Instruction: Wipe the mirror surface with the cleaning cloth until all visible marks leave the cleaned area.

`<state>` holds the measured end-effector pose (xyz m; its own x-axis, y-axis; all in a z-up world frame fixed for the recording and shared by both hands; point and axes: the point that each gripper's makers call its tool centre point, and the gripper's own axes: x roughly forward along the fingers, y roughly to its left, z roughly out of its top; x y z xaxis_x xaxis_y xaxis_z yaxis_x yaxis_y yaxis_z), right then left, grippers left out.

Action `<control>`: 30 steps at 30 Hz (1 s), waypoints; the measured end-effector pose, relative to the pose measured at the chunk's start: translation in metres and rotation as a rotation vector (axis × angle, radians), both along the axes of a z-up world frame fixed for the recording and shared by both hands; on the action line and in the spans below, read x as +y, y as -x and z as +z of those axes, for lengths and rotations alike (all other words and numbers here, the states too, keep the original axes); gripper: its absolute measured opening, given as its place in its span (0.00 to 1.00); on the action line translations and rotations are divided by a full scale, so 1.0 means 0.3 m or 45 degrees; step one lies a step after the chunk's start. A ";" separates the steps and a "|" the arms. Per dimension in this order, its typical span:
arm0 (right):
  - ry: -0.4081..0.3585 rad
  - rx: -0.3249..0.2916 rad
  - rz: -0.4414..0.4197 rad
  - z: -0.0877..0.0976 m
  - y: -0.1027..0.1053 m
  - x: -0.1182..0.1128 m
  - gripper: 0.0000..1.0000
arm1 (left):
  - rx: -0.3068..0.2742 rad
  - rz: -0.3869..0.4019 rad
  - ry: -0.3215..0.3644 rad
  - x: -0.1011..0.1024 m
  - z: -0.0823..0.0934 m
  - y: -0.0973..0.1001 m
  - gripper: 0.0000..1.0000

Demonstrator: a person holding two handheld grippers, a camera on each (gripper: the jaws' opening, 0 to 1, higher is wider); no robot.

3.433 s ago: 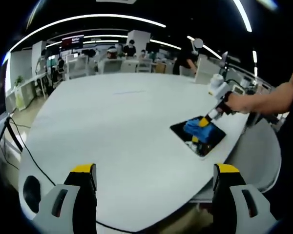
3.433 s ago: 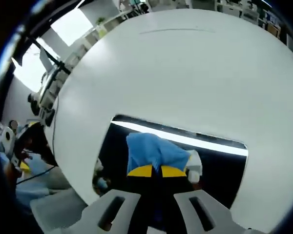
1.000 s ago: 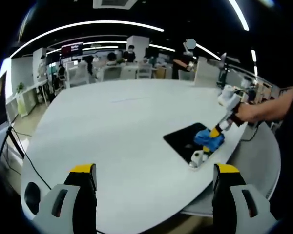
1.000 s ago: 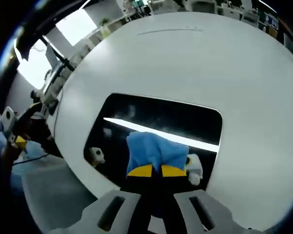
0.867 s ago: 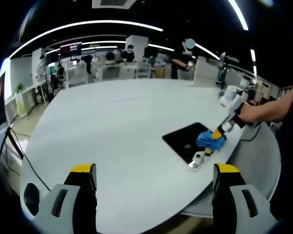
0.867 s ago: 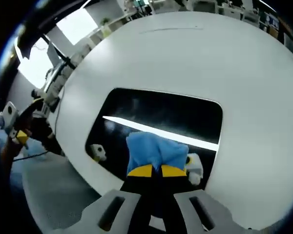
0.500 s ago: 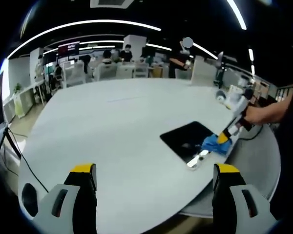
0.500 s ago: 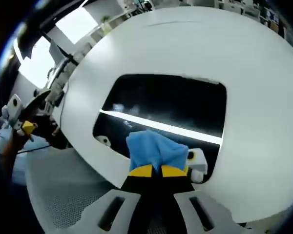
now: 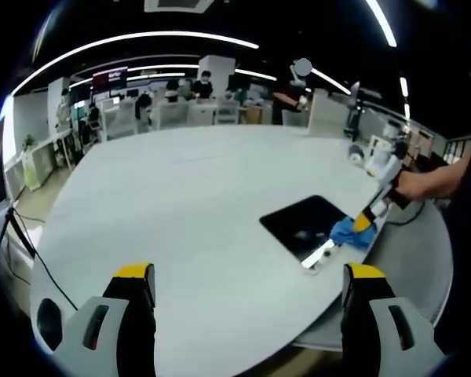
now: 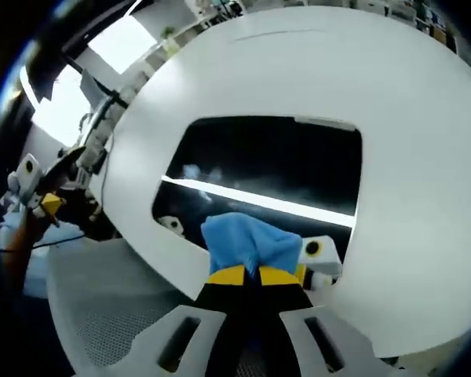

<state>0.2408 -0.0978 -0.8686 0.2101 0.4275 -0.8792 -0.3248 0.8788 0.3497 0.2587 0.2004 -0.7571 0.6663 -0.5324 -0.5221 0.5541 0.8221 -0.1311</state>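
In the left gripper view, the left gripper (image 9: 247, 314) hangs over the near edge of the white table (image 9: 165, 196), its jaws spread wide with nothing between them. Far across the table lies the mirror (image 9: 302, 229), a dark flat rectangle close to the table's right edge. The right gripper (image 9: 366, 222), held by a person's hand (image 9: 424, 184), presses the blue cloth (image 9: 352, 233) onto the mirror's corner nearest that edge.

In the right gripper view, the right gripper (image 10: 245, 275) has its yellow-tipped jaws pinched on a bunched fold of the cloth (image 10: 247, 242), which fans out ahead of them over the near edge of the mirror (image 10: 275, 169). The glass reflects a bright ceiling strip and carries faint pale smudges left of the cloth.

The cloth looks soft and light, so it likely crumples under pressure; holding it by a gathered fold, as now, seems sound. The mirror is probably stiff, slippery and breakable, and may slide toward the table edge.
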 end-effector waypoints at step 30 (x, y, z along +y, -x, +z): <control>0.051 0.012 -0.146 -0.003 -0.094 -0.141 0.00 | 0.023 -0.005 -0.015 -0.004 -0.009 -0.015 1.00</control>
